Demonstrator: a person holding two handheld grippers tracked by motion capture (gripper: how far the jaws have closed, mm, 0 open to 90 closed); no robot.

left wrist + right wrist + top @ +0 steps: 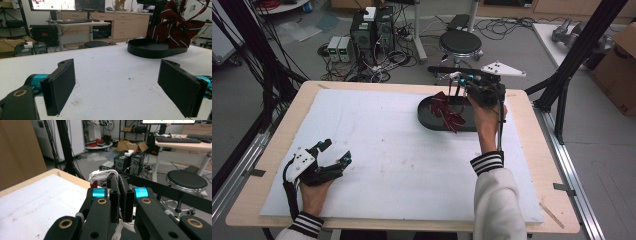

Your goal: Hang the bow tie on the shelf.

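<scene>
Maroon striped bow tie [447, 111] hangs over black tray [427, 116] from right claw [460, 80], lift or placing step, I judge; left gripper view: left claw [125, 87] wide open, empty, on white surface [112, 75]; right gripper view: jaws clamped on white cord [101, 175], next move needs steady carry.

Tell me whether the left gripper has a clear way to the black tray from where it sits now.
Probably yes. The left gripper rests open at the near left of the white mat, and nothing lies on the mat between it and the black tray. The striped bow and the right gripper hang over the tray.
</scene>
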